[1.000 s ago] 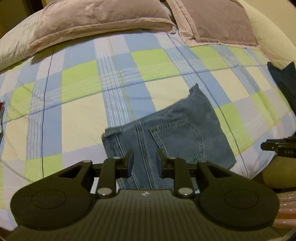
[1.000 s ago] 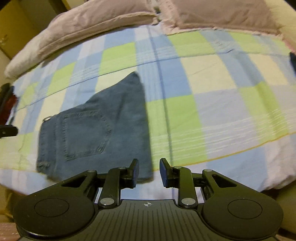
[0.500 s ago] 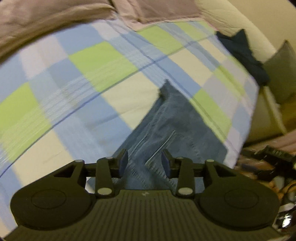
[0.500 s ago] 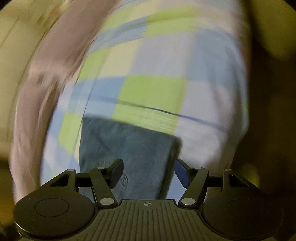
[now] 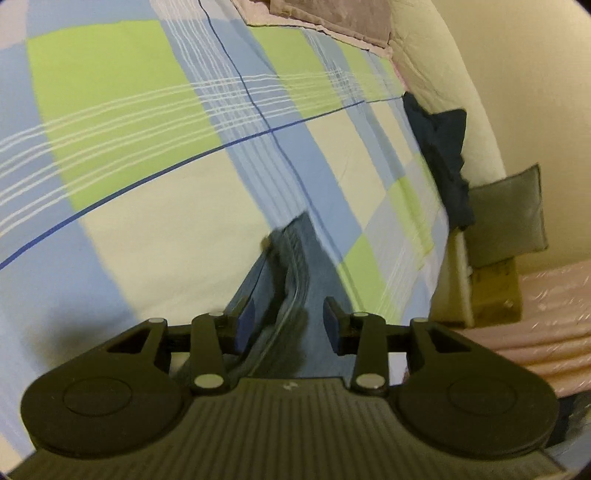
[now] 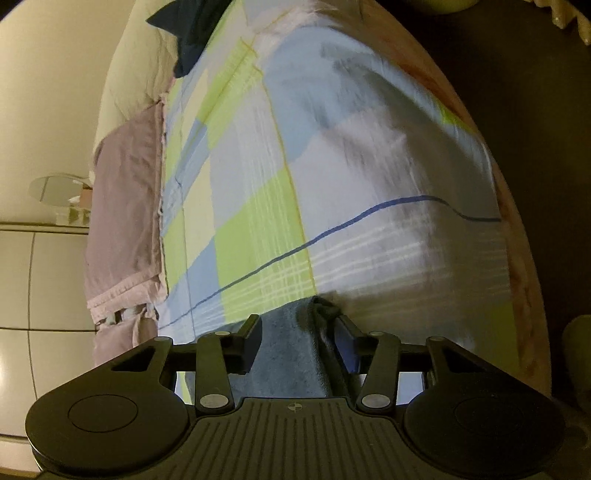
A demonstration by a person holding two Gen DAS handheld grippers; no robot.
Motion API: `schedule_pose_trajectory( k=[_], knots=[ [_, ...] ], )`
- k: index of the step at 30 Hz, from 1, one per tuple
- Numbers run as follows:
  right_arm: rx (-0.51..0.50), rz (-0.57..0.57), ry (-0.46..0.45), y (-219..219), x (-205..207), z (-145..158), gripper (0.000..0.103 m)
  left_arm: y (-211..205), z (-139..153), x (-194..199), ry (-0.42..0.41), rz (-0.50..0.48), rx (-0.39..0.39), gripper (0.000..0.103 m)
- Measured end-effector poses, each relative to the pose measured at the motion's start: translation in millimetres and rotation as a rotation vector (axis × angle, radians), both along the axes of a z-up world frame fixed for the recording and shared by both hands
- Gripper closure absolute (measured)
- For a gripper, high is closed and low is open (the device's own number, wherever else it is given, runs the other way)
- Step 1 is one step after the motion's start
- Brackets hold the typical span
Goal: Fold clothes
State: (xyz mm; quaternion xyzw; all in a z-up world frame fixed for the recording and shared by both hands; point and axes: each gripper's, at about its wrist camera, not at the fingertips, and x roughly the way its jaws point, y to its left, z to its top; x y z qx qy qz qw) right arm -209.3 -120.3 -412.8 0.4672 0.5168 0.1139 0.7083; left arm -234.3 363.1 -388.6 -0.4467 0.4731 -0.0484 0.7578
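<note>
The folded blue jeans (image 5: 295, 280) lie on the checked bedspread (image 5: 147, 155). In the left wrist view my left gripper (image 5: 287, 326) is open, with its fingers on either side of one edge of the jeans, low over the cloth. In the right wrist view my right gripper (image 6: 298, 341) is open too, and a corner of the jeans (image 6: 291, 343) lies between its fingers. The rest of the jeans is hidden under both gripper bodies.
A dark blue garment (image 5: 441, 155) lies at the bed's far edge, also in the right wrist view (image 6: 192, 33). Mauve pillows (image 6: 125, 206) sit at the head. A grey cushion (image 5: 506, 218) stands beside the bed. The bed edge drops off at right (image 6: 517, 258).
Both grippers have swung round and come down close to the jeans, one at each side. Both jaws have opened wider and now straddle the denim edges.
</note>
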Motion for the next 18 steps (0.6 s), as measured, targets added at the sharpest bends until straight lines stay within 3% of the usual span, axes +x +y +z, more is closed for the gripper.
schedule_pose_trajectory(
  k=[8, 9, 11, 15, 18],
  knots=[
    [0.024, 0.027, -0.068, 2.3, 0.7, -9.6, 0.056, -3.8, -43.8, 44.1, -0.014, 0.049, -0.200, 0.067],
    [0.010, 0.039, -0.072, 2.3, 0.8, -8.6, 0.059, -5.1, -43.3, 44.3, -0.031, 0.047, -0.198, 0.081],
    [-0.042, 0.070, -0.076, 2.2, 0.2, -5.6, 0.087, -6.0, -35.8, 46.3, -0.083, -0.003, -0.146, 0.087],
    [-0.098, 0.122, -0.165, 7.2, -4.9, 5.0, 0.094, -5.7, -18.7, 46.2, -0.239, -0.104, -0.019, 0.088],
    [-0.152, 0.145, -0.214, 14.7, -7.0, 4.9, 0.099, -6.8, -34.6, 49.9, -0.259, -0.149, 0.075, 0.087]
  ],
)
